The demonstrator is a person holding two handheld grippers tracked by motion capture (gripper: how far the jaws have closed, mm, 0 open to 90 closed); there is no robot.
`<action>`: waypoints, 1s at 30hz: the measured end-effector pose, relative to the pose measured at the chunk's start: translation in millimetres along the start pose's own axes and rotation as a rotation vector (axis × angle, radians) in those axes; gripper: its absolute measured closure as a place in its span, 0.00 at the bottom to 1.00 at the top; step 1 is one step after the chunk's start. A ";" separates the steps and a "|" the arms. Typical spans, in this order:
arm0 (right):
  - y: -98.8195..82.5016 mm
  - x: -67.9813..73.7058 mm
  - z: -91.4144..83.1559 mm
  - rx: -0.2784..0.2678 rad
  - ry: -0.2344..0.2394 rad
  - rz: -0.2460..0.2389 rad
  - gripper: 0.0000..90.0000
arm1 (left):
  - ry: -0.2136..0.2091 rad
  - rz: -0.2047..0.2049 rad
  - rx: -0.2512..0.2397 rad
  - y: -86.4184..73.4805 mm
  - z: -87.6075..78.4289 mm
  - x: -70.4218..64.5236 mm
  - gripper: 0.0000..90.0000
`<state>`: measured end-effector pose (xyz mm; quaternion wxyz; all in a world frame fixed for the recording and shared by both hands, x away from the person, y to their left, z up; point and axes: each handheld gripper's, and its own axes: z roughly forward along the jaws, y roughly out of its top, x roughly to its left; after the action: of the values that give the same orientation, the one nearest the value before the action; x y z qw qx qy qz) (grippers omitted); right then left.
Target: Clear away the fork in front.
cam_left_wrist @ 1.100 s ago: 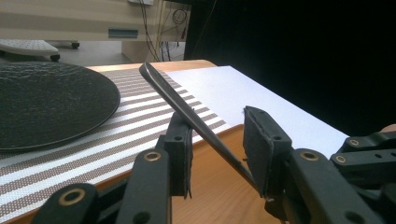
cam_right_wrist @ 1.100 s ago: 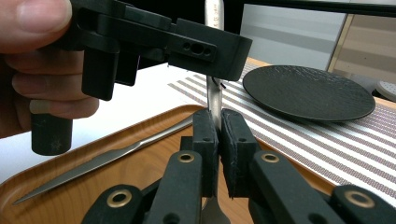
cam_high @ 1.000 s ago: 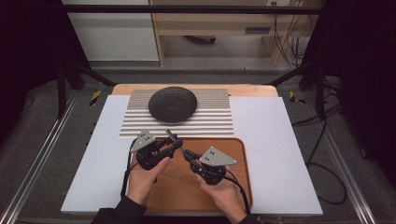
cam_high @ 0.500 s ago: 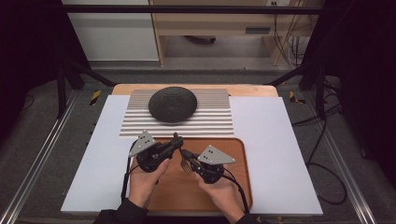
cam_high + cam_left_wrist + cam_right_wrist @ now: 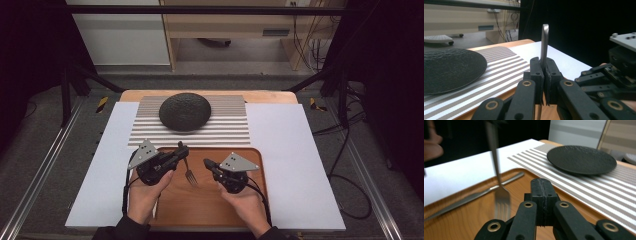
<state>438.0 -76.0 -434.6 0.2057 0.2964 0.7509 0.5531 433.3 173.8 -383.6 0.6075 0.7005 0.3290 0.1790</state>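
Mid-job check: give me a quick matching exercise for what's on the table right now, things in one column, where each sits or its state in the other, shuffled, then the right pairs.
Things:
1. fork
2. knife
3. black plate
4. right gripper

Places or states:
A. resting on the striped mat
B. lying flat on the wooden tray
C. clamped by its handle in the left gripper, tines pointing down
D. shut on nothing, over the tray

Pairs: 1-C, 2-B, 3-A, 4-D

No lettering, brand, number or sign can be read anywhere in these views. The yellow-and-black striped markers (image 5: 102, 104) on the floor at the left and right of the table carry only a warning pattern, no words.
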 end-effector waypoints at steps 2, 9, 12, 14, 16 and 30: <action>-1.6 -4.6 -2.4 0.010 -0.001 0.010 1.00 | 0.003 0.007 0.000 1.6 -5.1 0.3 0.97; -7.4 -20.0 -13.5 0.025 -0.037 0.039 0.93 | 0.010 0.034 0.007 4.7 -20.9 3.6 0.97; -11.4 -26.5 -20.8 0.035 -0.056 0.035 0.89 | 0.003 0.028 0.008 4.6 -26.5 5.6 0.97; -14.5 -31.8 -27.5 0.036 -0.074 0.046 0.85 | -0.001 0.025 0.011 4.0 -30.3 6.6 0.97; -17.3 -38.1 -33.6 0.034 -0.094 0.078 0.78 | -0.003 0.021 0.015 1.0 -32.8 6.5 0.97; -29.1 -71.2 -64.7 0.022 -0.260 0.129 0.24 | -0.017 0.009 0.024 -14.5 -56.9 3.5 0.97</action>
<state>443.1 -175.9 -444.1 0.2618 0.4154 0.7034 0.5140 395.3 218.5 -386.9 0.6009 0.7108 0.3227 0.1718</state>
